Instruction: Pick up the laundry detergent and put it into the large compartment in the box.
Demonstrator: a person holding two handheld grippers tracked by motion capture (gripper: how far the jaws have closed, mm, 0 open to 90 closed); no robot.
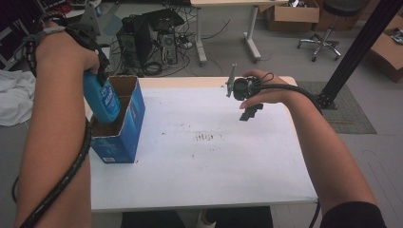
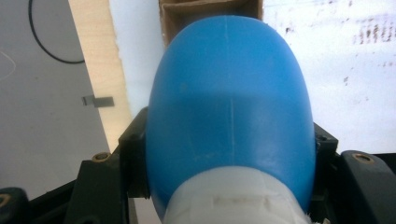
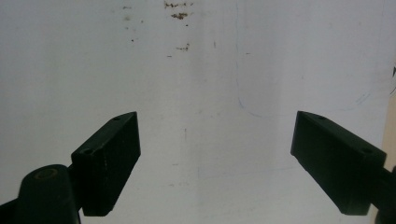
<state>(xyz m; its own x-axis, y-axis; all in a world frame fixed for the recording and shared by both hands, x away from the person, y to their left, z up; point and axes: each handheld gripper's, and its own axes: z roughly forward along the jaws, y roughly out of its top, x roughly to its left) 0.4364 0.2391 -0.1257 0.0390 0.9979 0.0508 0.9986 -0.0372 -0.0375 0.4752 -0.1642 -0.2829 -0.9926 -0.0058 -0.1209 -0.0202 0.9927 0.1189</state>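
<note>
Blue carton (image 1: 124,124), open top, bare cardboard inside. My L gripper (image 1: 97,71) clamps blue bottle (image 1: 102,99), hanging tilted over carton's near compartment. R gripper (image 1: 250,113), jaws apart, hovers above table (image 1: 214,161).

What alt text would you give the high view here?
The left gripper holds a blue bottle tilted over the open top of a blue cardboard box standing at the left edge of a white table. The right gripper hovers with nothing in it over the table's far right part.
</note>
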